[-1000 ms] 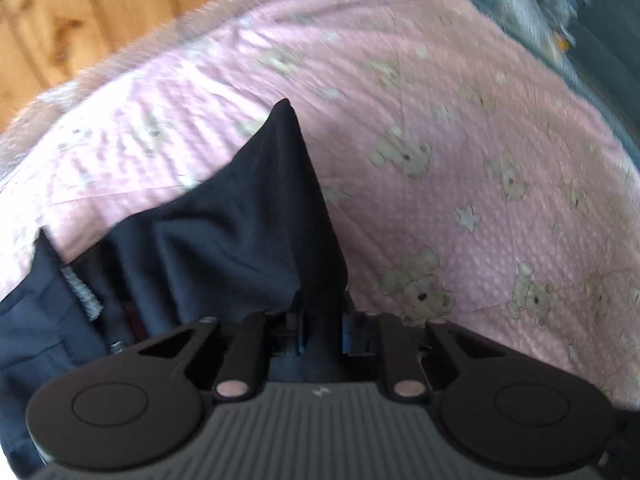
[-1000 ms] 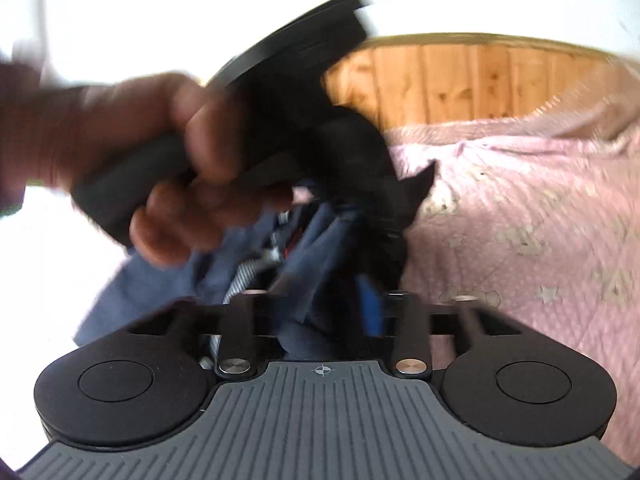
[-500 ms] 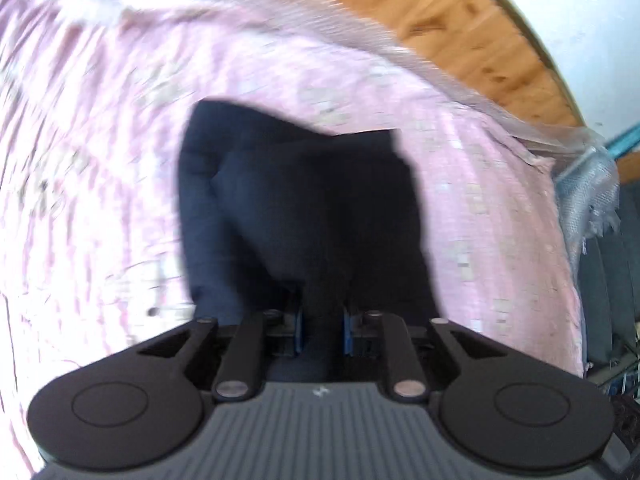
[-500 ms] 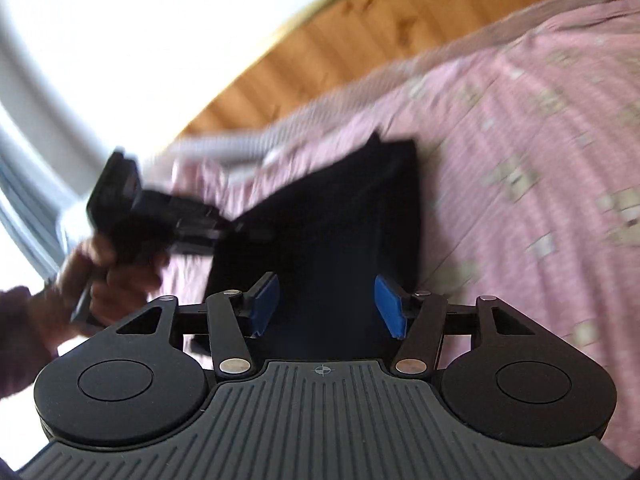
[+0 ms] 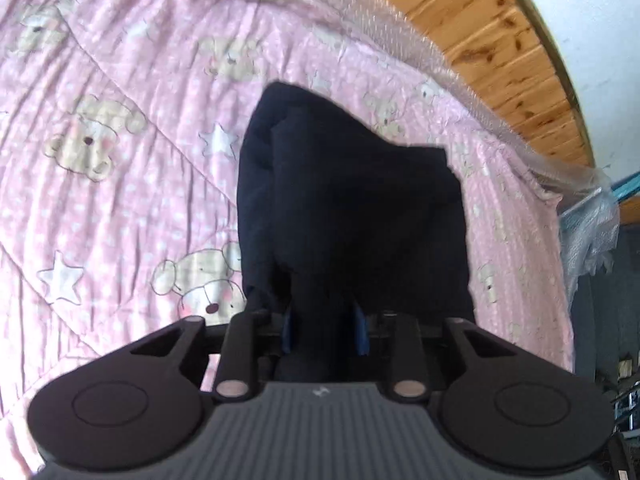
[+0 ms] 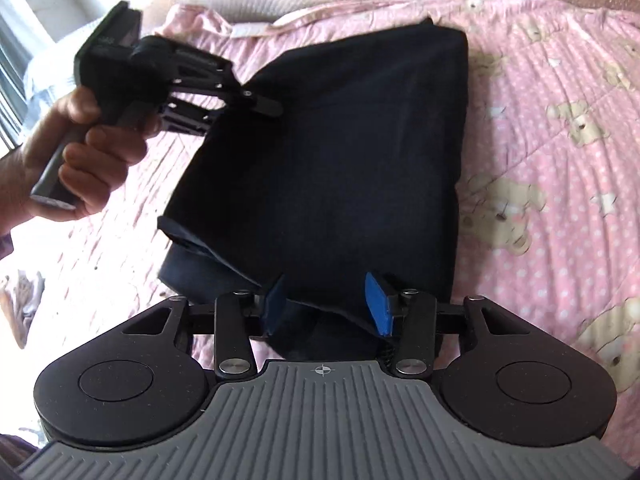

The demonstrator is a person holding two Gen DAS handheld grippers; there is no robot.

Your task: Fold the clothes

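A dark navy garment [image 5: 352,208] lies folded into a rough rectangle on the pink teddy-bear bedspread [image 5: 120,160]. My left gripper [image 5: 324,330] sits at its near end, jaws partly apart and open, with cloth still bunched between the blue pads. In the right wrist view the same garment [image 6: 340,140] fills the middle. My right gripper [image 6: 326,308] stands open over its near edge, pads wide on either side of the cloth. A hand [image 6: 84,152] holds the left gripper [image 6: 260,104] at the garment's far left edge.
Bedspread [image 6: 540,160] stretches bare to the right of the garment. A bubble-wrapped mattress edge [image 5: 400,20] and a wooden headboard [image 5: 500,40] bound the far side. The bed's edge drops to a dark floor area [image 5: 600,320] on the right.
The garment went from hanging between both grippers to lying on the bed. The right gripper let go half a second ago. The left pads have now spread wider.
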